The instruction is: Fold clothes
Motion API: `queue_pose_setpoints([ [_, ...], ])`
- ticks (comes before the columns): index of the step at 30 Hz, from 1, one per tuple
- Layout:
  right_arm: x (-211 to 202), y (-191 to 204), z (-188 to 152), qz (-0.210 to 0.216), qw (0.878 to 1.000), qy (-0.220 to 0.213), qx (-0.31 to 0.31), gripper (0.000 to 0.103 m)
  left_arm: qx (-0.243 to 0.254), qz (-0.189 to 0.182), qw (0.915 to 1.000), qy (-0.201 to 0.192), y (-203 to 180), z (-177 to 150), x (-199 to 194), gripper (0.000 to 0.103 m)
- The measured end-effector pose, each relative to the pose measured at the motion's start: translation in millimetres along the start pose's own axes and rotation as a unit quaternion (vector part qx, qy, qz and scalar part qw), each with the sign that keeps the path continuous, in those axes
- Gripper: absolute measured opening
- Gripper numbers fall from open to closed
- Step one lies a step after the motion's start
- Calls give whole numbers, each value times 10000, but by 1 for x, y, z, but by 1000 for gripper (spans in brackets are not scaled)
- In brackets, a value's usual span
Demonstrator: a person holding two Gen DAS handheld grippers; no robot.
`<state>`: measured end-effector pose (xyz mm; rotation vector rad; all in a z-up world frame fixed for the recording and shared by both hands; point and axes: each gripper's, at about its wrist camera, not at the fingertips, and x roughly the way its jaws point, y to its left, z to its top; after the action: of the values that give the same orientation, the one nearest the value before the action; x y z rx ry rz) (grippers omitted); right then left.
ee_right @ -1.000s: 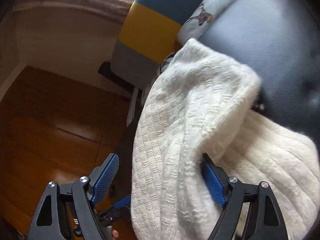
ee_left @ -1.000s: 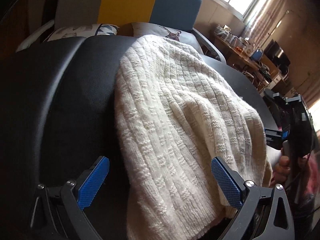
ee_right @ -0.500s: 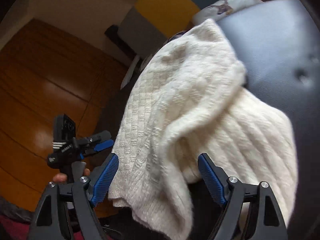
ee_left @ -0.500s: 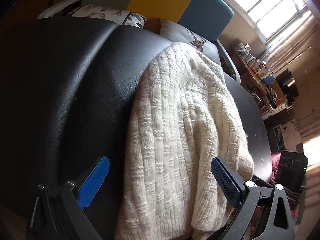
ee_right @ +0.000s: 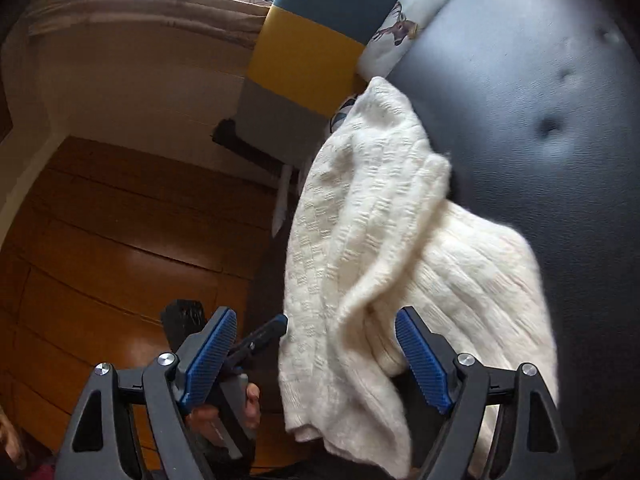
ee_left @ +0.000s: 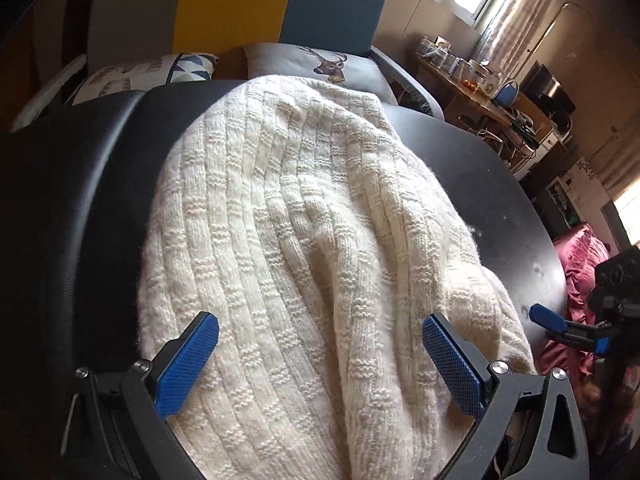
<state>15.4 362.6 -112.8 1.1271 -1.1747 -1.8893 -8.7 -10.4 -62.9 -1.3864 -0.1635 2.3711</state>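
Left wrist shows my left hand-held gripper (ee_left: 320, 360) has swung back over the sweater (ee_left: 304, 240), wide open and empty like my right hand-held gripper (ee_right: 316, 356), the doubled knit probably awaiting another fold.

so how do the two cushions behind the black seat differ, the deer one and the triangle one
The deer cushion is pale grey with one antlered deer head printed on it; the triangle cushion is whitish with blue and grey triangles at its corner. The deer cushion sits under the teal sofa panel, the triangle cushion further left below the yellow panel. Both lie on the sofa just beyond the cream sweater.
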Motion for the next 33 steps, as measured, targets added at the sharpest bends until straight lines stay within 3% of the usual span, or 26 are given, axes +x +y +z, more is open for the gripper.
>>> queue_pose_setpoints([
  [4, 47, -28, 0, -529, 9970, 386, 414, 84, -336, -287, 9990, -53, 16, 1, -10, 103],
  [8, 38, -34, -9, -247, 9996, 2, 119, 83, -698, -245, 9972, 133, 41, -8, -4, 103],
  [11, 30, -36, -6, -274, 9993, -109, 222, 75, -741, -131, 9971, 70, 48, -11, -5, 103],
  [14, 25, -18, 15, -199, 9984, -530, -93, 75, -492, 226, 9983, -203, 42, -9, -14, 103],
  [16, 37, 12, 23, -271, 9950, -651, -702, 76, -355, 469, 9977, -350, 39, -5, -19, 103],
  [18, 68, 42, 25, -396, 9888, -283, -1410, 76, -454, 523, 9965, -473, 42, 1, -25, 103],
  [22, 128, 69, -8, -820, 9712, 615, -2152, 76, -1144, 137, 9916, -586, 63, 14, -41, 103],
  [25, 118, 64, -48, -1104, 9616, 787, -2386, 75, -1092, 267, 9910, -726, 64, 26, -55, 103],
  [29, 36, 41, -55, -1700, 9679, 141, -1848, 75, -346, 371, 9961, -722, 39, 37, -57, 103],
  [33, -23, 15, -60, -2652, 9525, -76, -1492, 76, 384, 341, 9975, -479, 1, 37, -32, 103],
])
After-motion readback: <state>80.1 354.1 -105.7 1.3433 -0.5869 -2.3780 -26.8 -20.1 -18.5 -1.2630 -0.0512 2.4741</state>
